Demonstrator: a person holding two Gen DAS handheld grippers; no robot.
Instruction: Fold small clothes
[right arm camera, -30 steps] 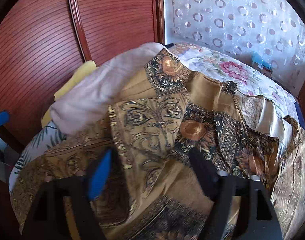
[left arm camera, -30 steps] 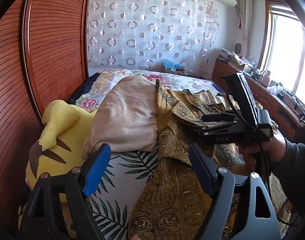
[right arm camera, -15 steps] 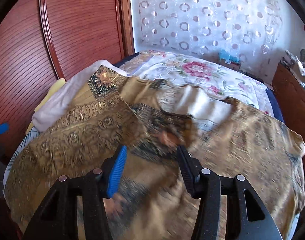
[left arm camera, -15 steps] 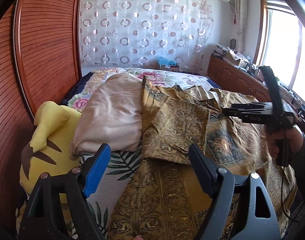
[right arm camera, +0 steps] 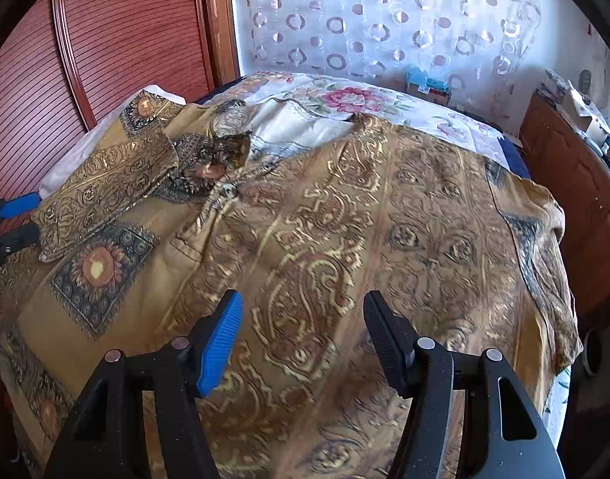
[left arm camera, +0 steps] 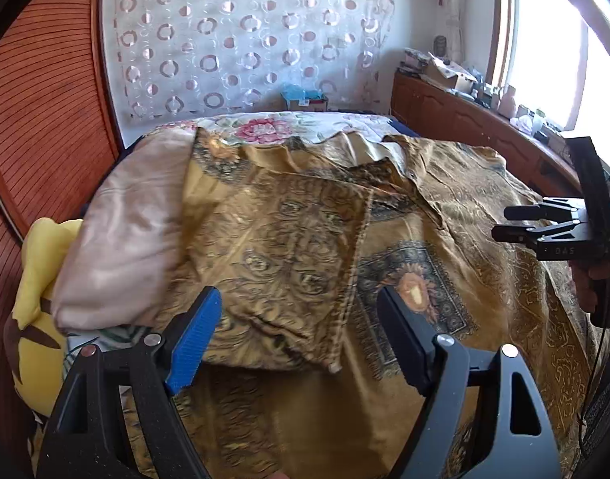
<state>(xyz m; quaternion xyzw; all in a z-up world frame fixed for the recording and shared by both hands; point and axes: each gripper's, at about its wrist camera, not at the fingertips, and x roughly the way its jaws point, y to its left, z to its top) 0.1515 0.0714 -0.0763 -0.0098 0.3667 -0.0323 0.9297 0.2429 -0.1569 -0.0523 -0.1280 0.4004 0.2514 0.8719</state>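
Gold patterned shirt (right arm camera: 344, 219) lay limp, light, probably slippery on bed (right arm camera: 305, 95); folded sleeve hem (left arm camera: 344, 311) seemed best hold; left tool (left arm camera: 297, 335) gaped empty, right tool (right arm camera: 301, 339), just widened, empty too.

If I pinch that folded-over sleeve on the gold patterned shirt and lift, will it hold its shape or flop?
The sleeve will probably flop: the gold patterned shirt drapes and wrinkles over the bed like thin cloth. Its sheen suggests a smooth weave, so it may slip from a shallow pinch. It looks light, so lifting one corner would likely drag the neighbouring fabric along.
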